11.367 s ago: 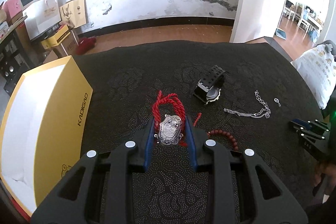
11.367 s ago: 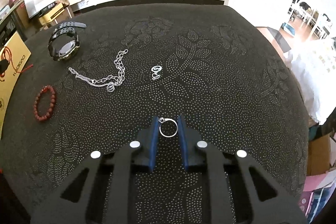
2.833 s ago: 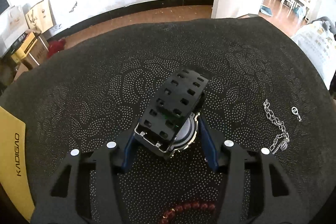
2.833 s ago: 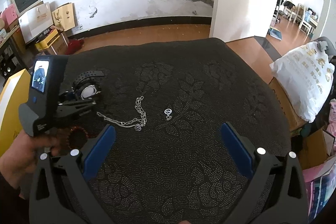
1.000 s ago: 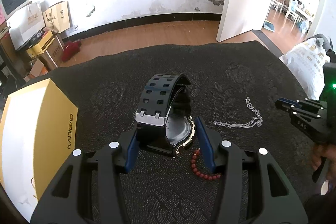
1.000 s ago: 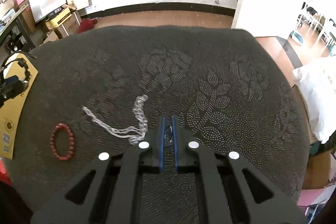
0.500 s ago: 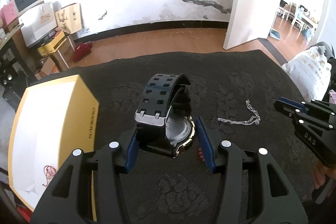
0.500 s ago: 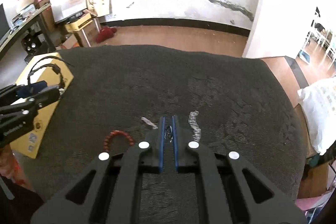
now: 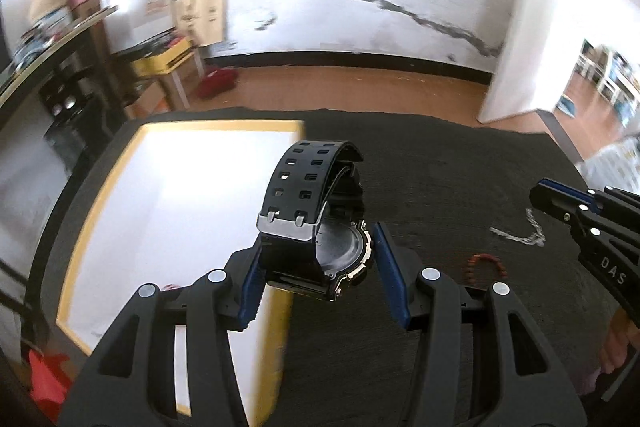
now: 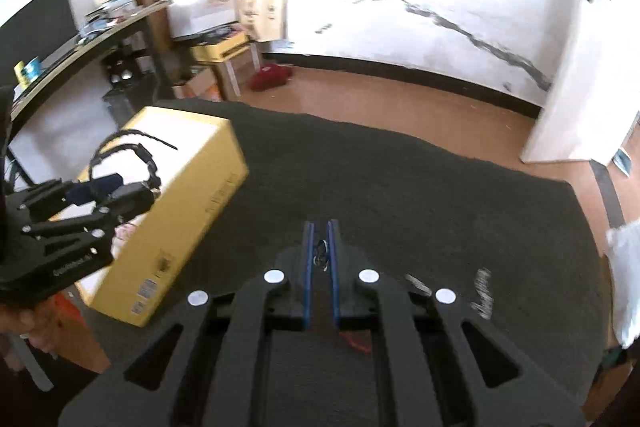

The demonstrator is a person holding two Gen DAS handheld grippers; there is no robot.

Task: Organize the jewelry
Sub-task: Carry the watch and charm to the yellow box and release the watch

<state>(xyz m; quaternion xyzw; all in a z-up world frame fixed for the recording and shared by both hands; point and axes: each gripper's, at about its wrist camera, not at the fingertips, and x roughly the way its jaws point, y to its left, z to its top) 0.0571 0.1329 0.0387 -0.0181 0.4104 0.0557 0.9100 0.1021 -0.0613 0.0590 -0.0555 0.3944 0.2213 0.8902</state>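
The left gripper (image 9: 318, 273) is clamped on a black watch (image 9: 316, 215), its blue pads (image 9: 251, 287) pressed against the case while the perforated strap loops upward with the steel buckle facing the camera; the dial itself is turned away and only the metal case back shows. In the right wrist view the same gripper (image 10: 106, 189) and watch (image 10: 128, 155) are held over the near corner of the yellow box (image 10: 188, 203), above it and not resting on it. The box interior (image 9: 172, 195) is overexposed to plain white in the left wrist view, so its contents are mostly unreadable — only a small reddish trace shows near the left gripper's body. The right gripper (image 10: 321, 249) has its jaws drawn nearly together on a small metal ring (image 10: 320, 253), which is thin, partly hidden by the pads and hard to resolve; from the left wrist view the right gripper (image 9: 560, 201) is cut off by the frame edge. On the dark patterned cloth (image 9: 440, 187) lie a silver chain (image 9: 520, 233) and a red bead bracelet (image 9: 484, 265), near each other but apart; both are blurred. In the right wrist view the chain (image 10: 482, 293) is smeared by motion and partly hidden behind the gripper body.
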